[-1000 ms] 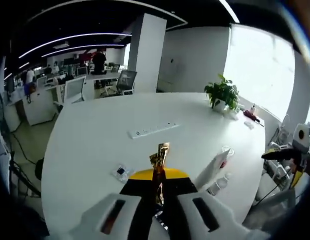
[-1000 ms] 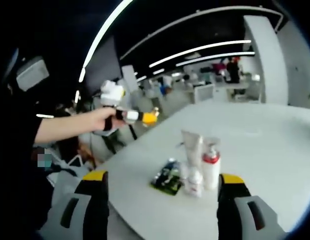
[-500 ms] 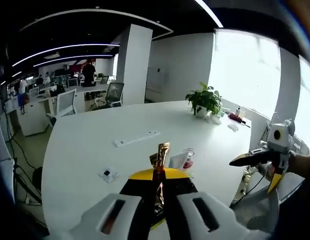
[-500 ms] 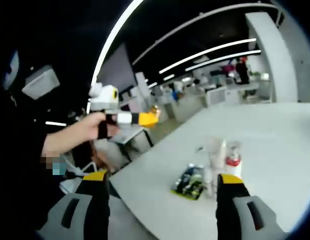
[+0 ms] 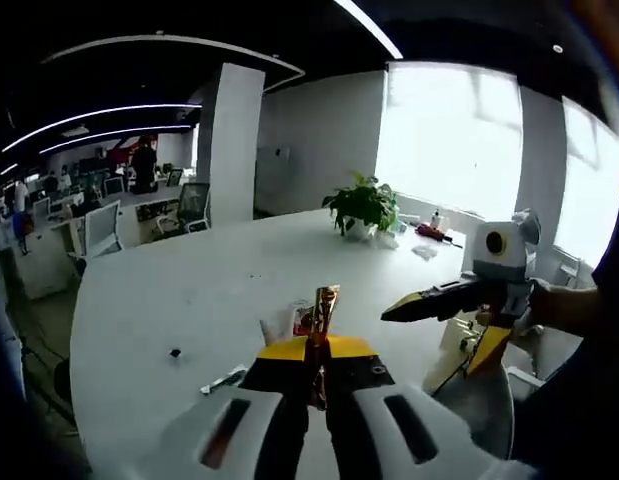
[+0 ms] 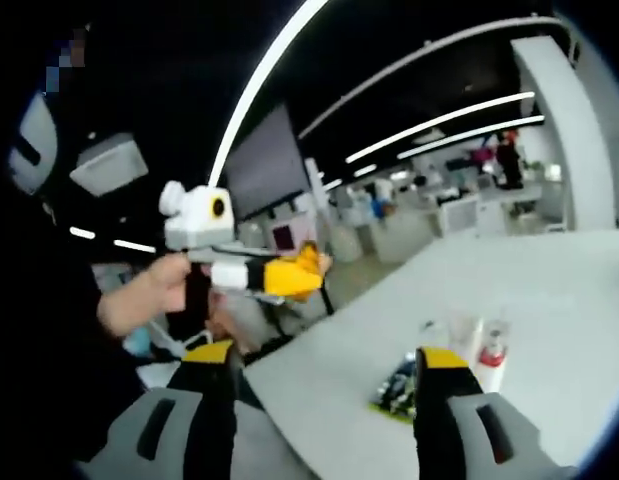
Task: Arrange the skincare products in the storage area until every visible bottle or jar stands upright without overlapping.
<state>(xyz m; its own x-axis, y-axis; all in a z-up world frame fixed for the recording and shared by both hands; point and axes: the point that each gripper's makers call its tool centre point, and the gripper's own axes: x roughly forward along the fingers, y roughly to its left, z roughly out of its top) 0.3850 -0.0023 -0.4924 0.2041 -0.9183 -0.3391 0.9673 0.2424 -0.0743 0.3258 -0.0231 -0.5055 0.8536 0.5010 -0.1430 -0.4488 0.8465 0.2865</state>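
1. Left gripper view: the left gripper [image 5: 317, 385] has its fingers pressed onto a slim gold-wrapped item [image 5: 320, 315], which stands up between them with its long axis pointing forward along the fingers. Just beyond the gold tip, the skincare products [image 5: 294, 320] sit as a small cluster on the white table [image 5: 189, 290], largely hidden behind the gripper. A potted plant [image 5: 362, 205] stands at the far side of the table, well beyond the cluster. The right gripper [image 5: 394, 312] reaches in from the right, fingers apparently together.

2. Right gripper view: the right gripper [image 6: 319, 380] has its fingers spread wide with nothing between them. The skincare products [image 6: 469, 345], a few pale bottles and one with a red part, stand near the table [image 6: 549, 300] edge, beside a dark flat packet [image 6: 397, 385]. They lie ahead and slightly right of the fingers; this gripper looks better placed to reach them. The left gripper [image 6: 314, 265] hovers off the table, well left of the cluster. The bottles are too small to judge whether any is tilted.
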